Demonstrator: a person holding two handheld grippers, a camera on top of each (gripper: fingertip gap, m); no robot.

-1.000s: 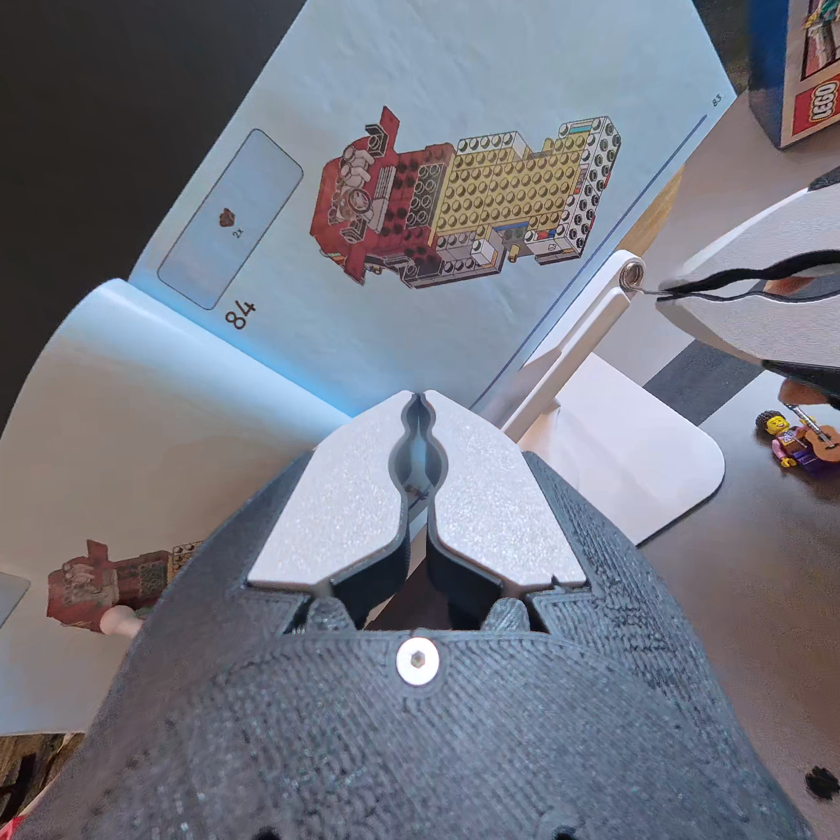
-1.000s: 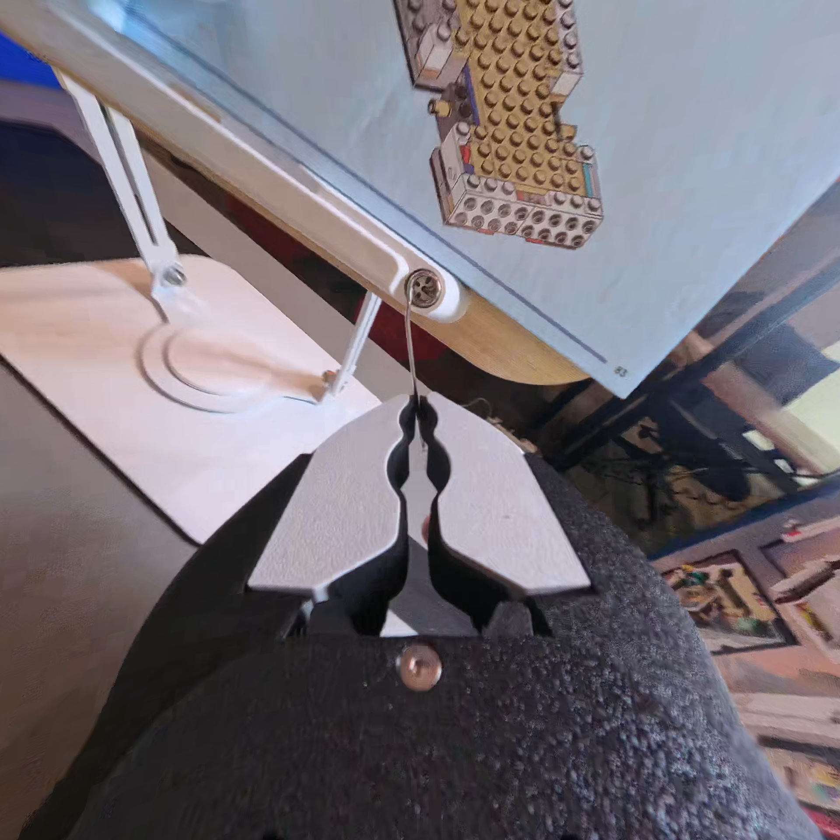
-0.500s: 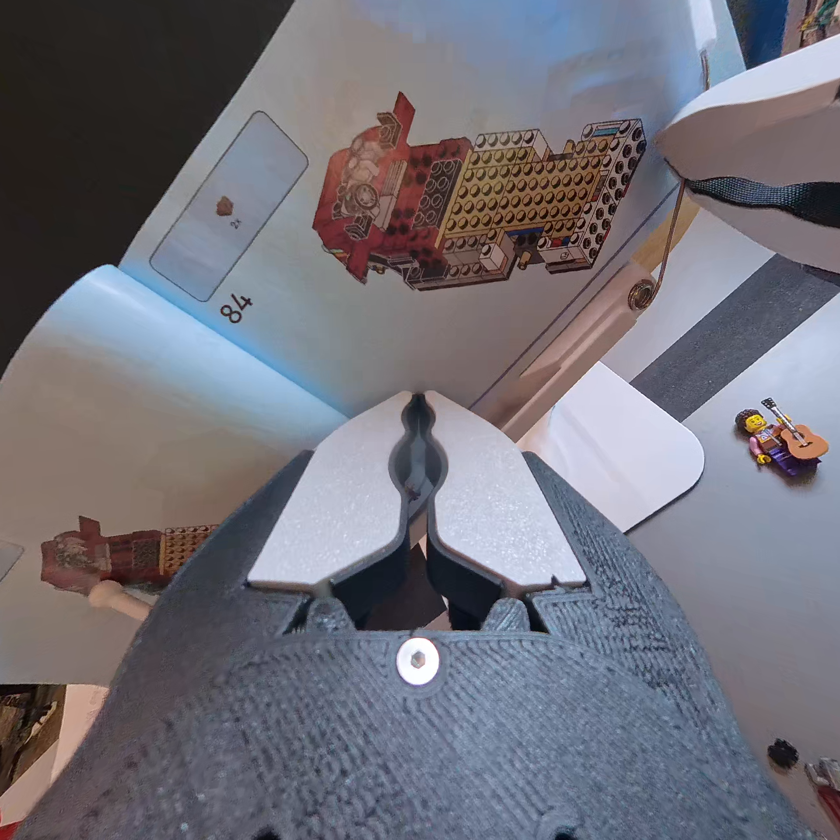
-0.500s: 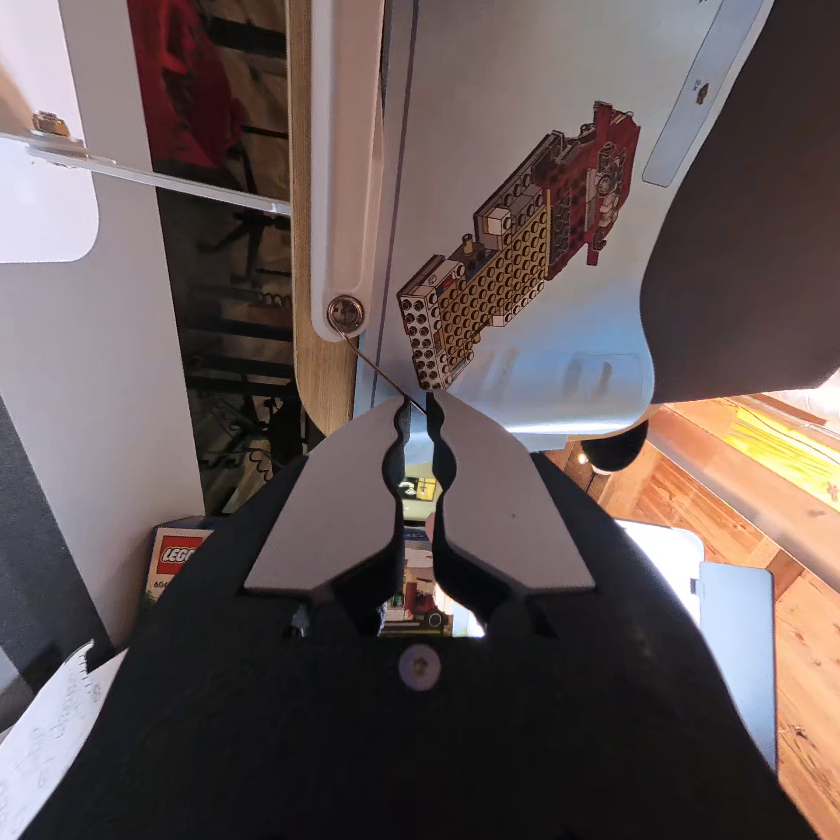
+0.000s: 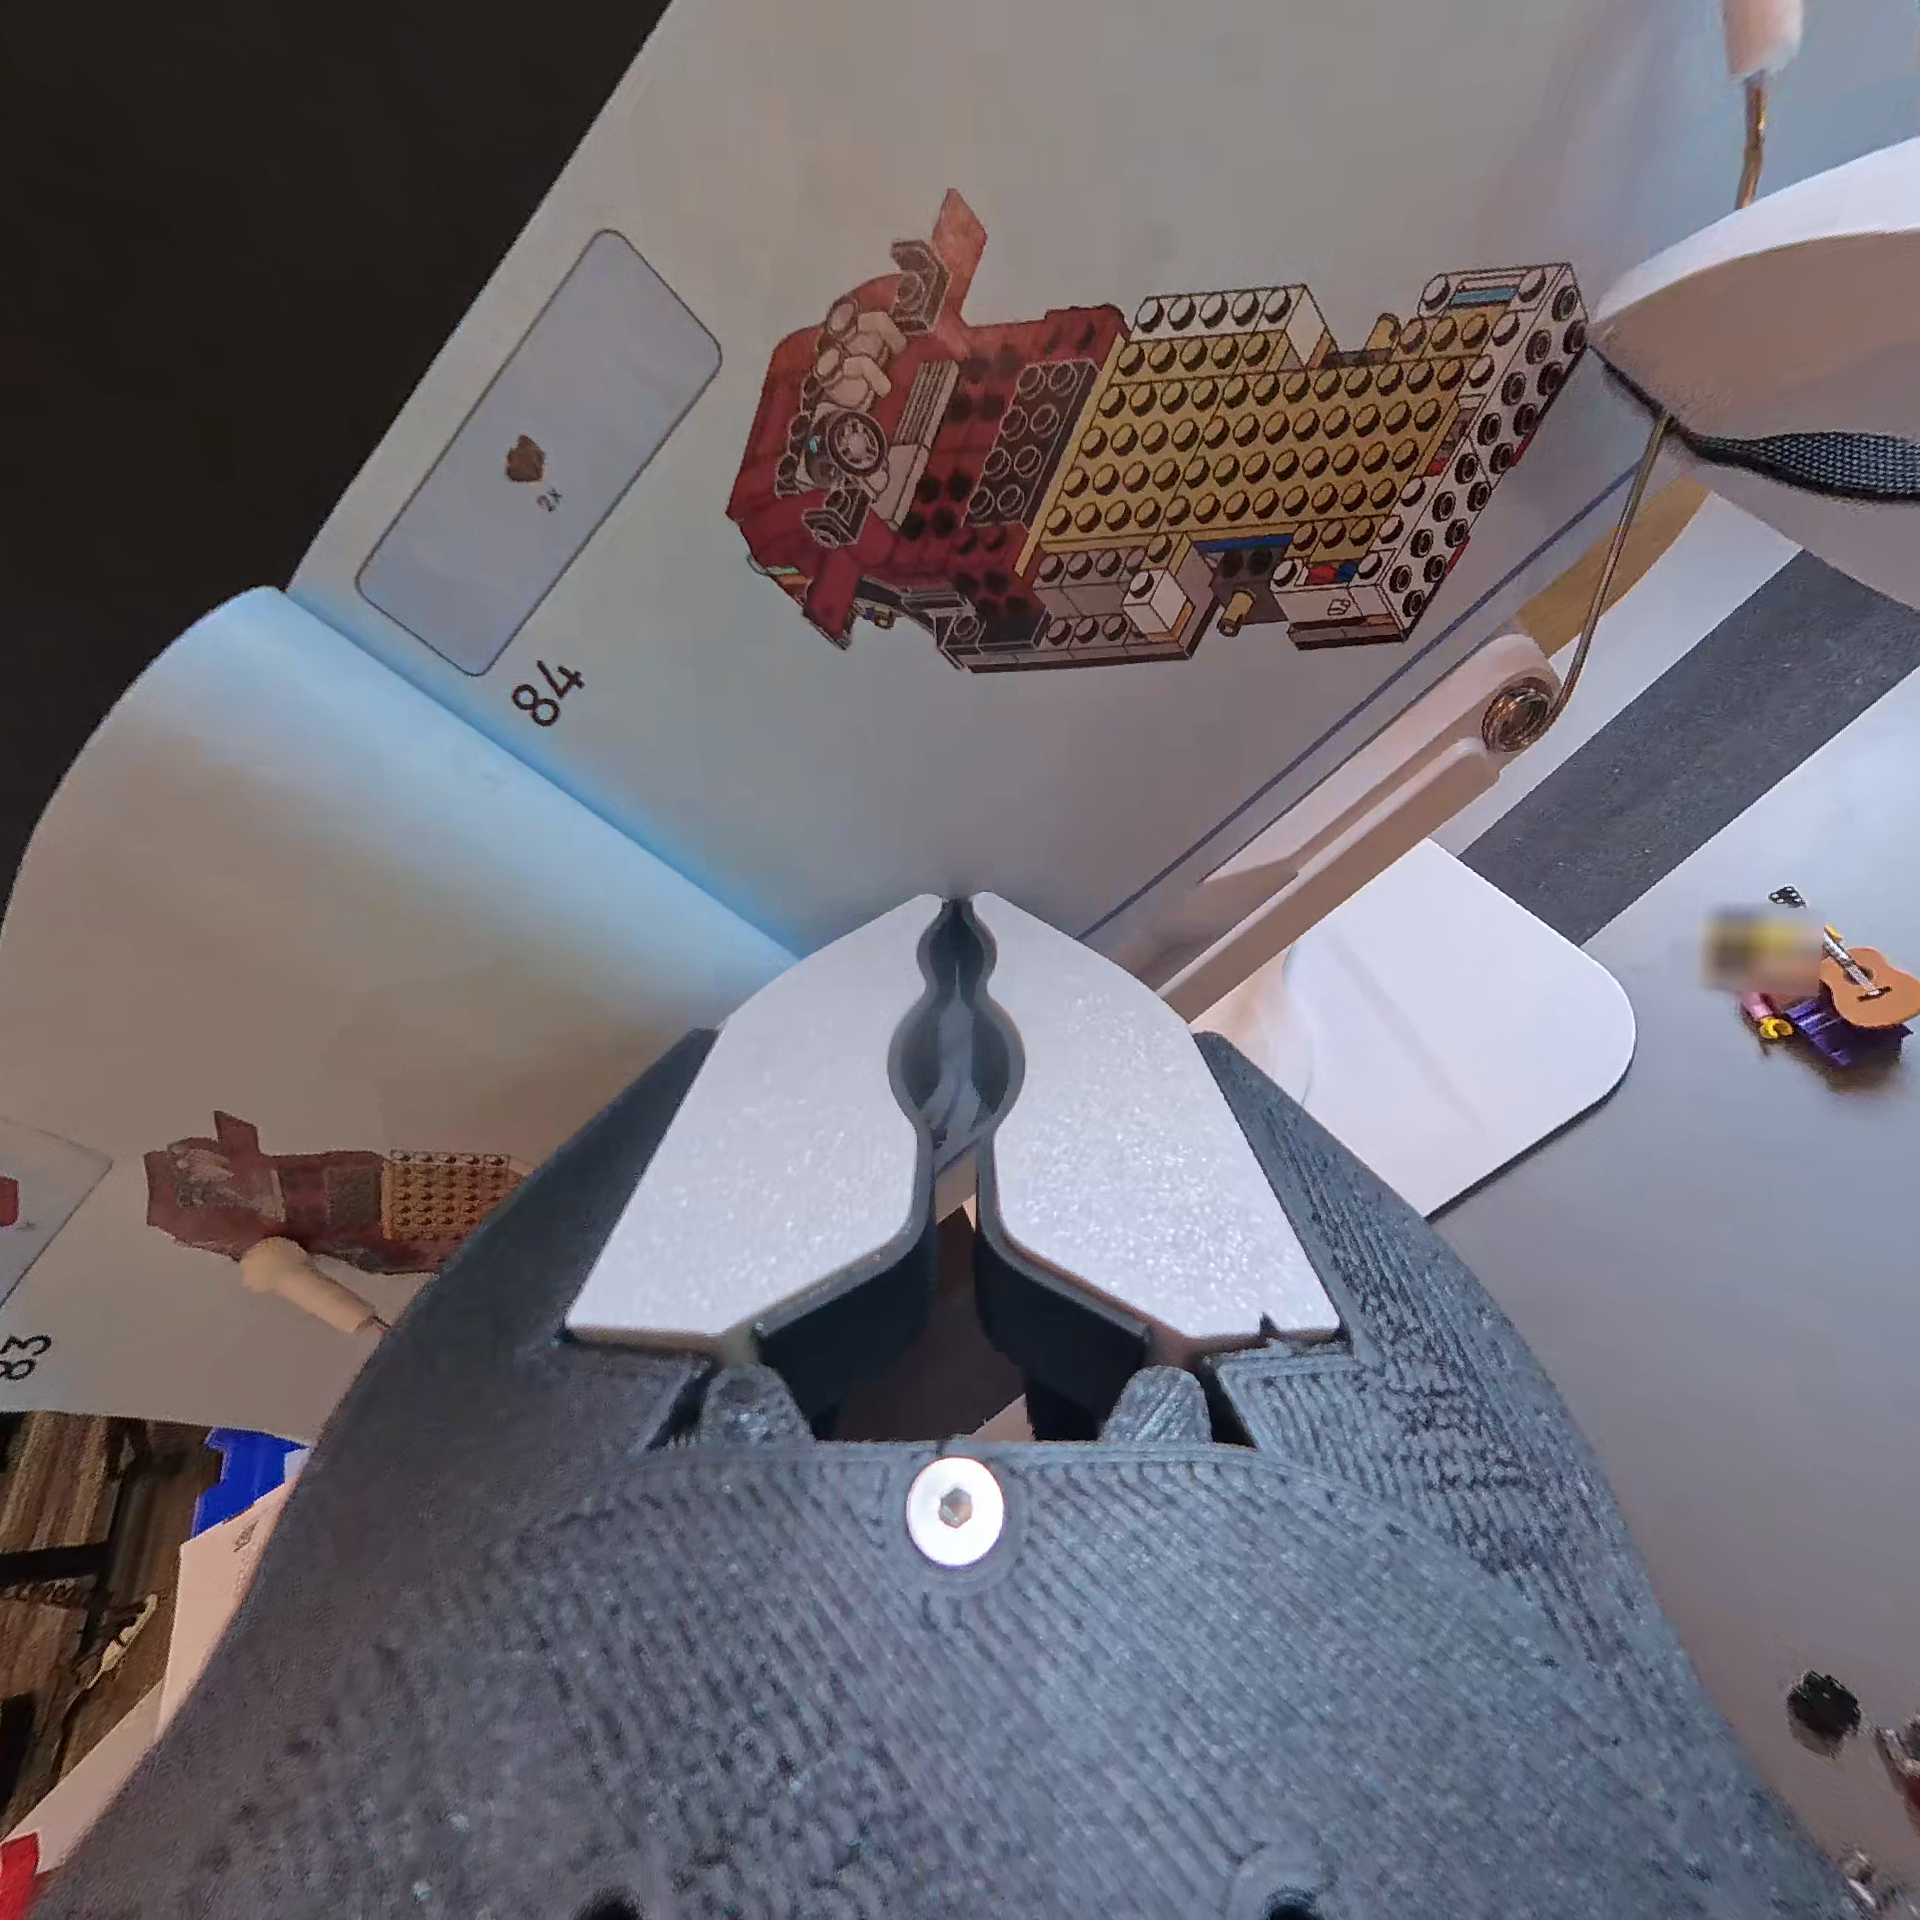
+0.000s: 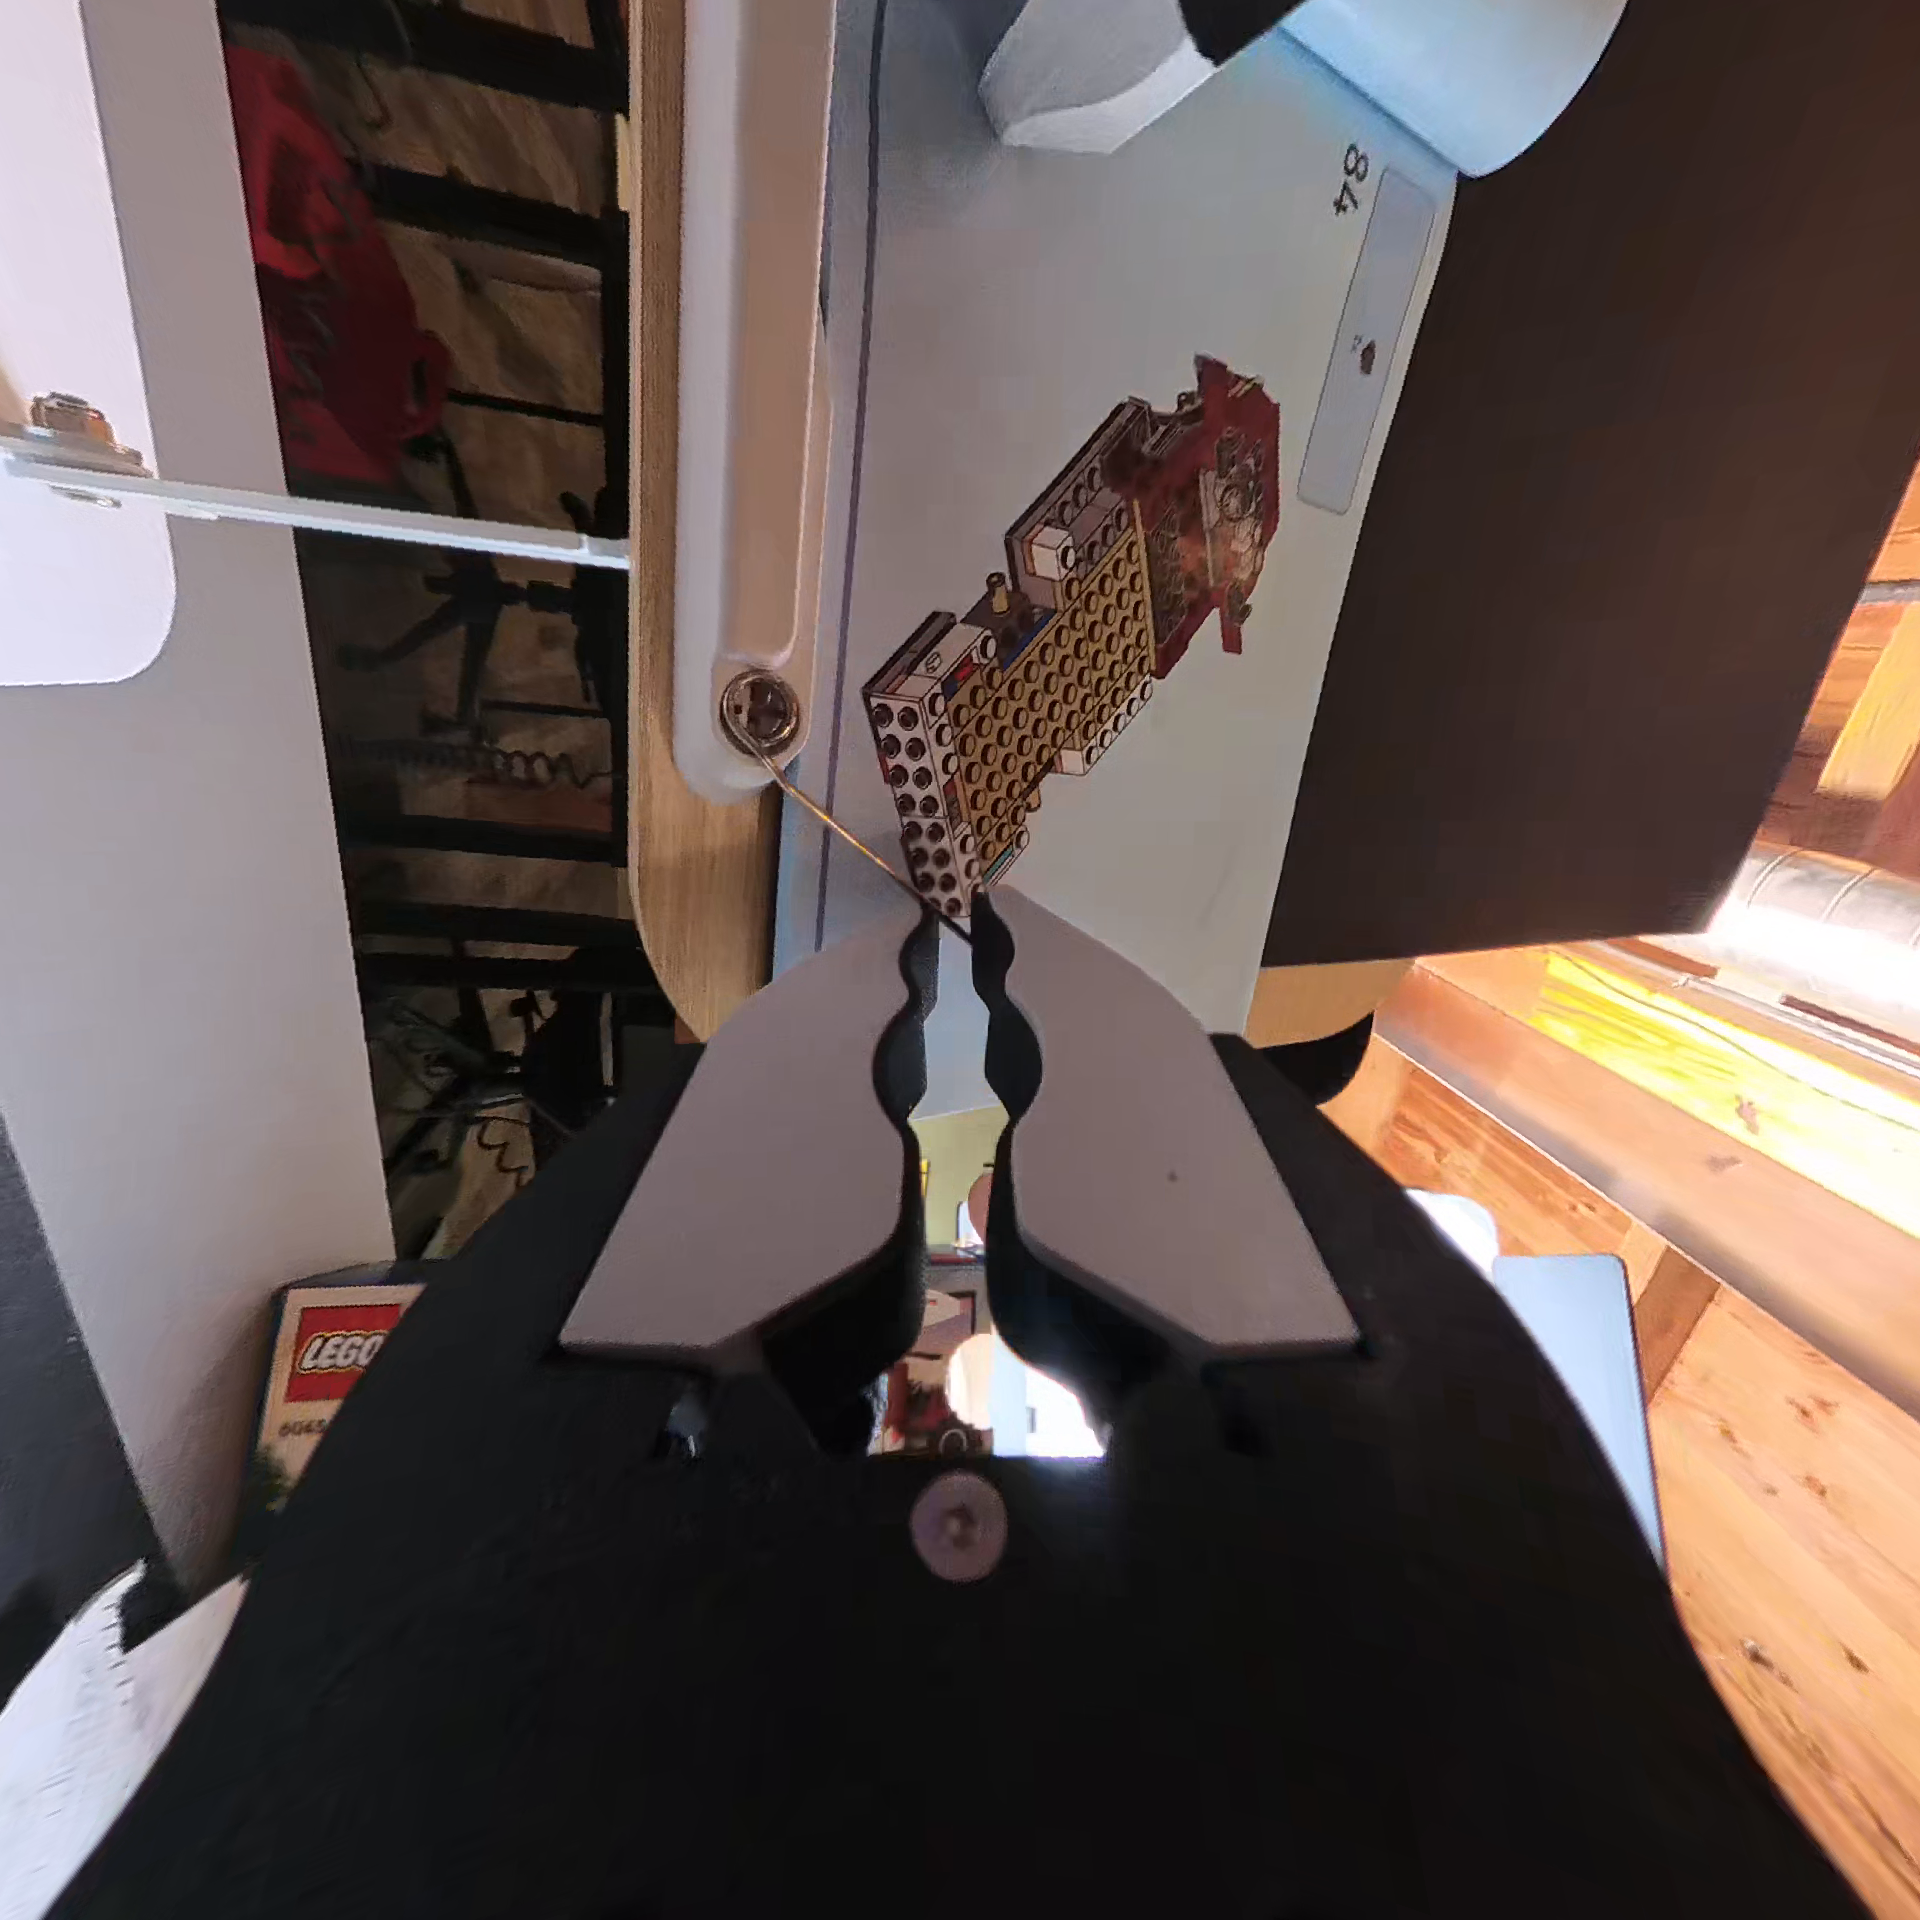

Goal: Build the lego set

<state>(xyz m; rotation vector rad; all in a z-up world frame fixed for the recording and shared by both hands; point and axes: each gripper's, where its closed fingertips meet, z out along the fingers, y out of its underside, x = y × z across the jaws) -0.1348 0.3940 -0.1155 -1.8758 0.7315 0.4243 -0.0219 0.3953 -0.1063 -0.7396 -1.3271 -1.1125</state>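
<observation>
Pinching with its jaws fully closed, the left tool [image 5: 961, 906] meets the lower edge of the open page [image 5: 1039, 156] of a building-instruction booklet; the paper runs right into the shut tips, so it appears to be gripped there. The booklet leans on a white book stand [image 5: 1455, 1039] that sits on the dark table [image 5: 1714, 1299], and an earlier leaf curls away to the left.

The right tool [image 6: 951, 920] is at the stand's thin wire page holder [image 6: 831, 821], which swings from a metal pivot [image 6: 764, 717] at the end of the stand's white ledge. Its jaws stand a little apart; the wire crosses the narrow gap at the very tips and lies over the page's outer margin, and the pads do not look pressed on it.

A toy figure with a guitar [image 5: 1839, 997] lies on the table well apart from both tools
</observation>
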